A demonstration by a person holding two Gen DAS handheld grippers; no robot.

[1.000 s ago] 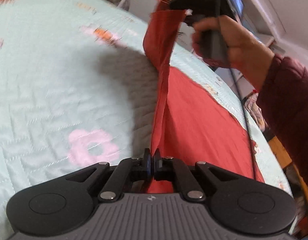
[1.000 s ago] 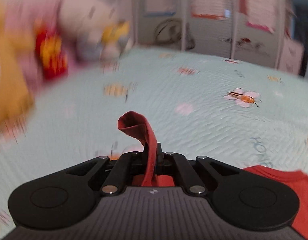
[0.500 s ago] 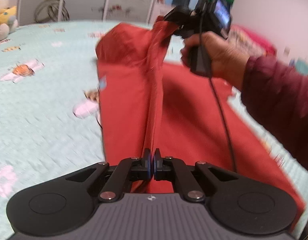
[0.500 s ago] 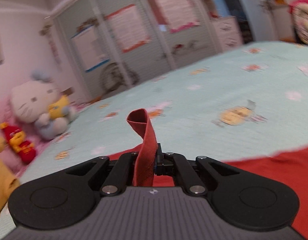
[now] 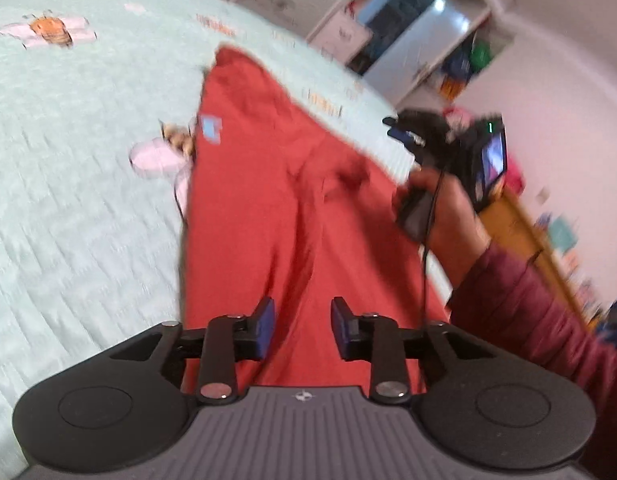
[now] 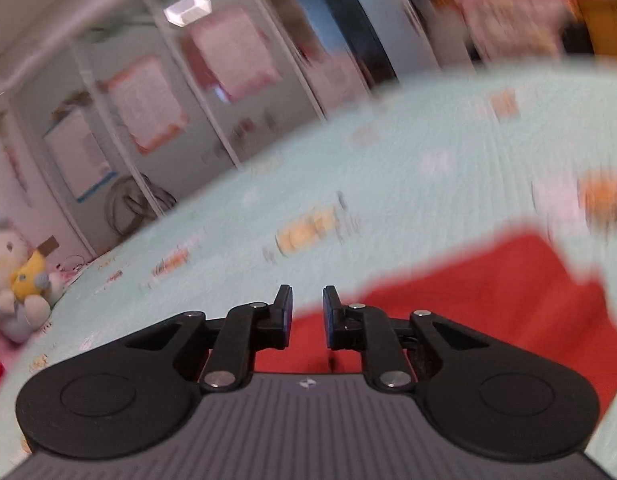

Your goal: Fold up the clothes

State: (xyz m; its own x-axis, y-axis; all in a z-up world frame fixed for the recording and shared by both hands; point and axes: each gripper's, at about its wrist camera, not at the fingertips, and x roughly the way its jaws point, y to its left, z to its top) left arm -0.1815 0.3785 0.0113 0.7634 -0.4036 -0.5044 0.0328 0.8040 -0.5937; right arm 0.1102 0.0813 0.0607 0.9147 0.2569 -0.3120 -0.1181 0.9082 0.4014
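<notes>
The red garment [image 5: 268, 184] lies long and doubled-looking near the bed's [image 5: 68, 200] right edge. Both jaws gape empty: left hand-held gripper [image 5: 302, 330], right hand-held gripper [image 6: 307, 317]. Looks between folds to me; more folding would need a fresh edge pinch.

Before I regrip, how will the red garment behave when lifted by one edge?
The red garment will probably drape limp: it lies flat with soft creases. Likely light, being thin cloth. It may slide on the quilt, since both grippers are open.
</notes>
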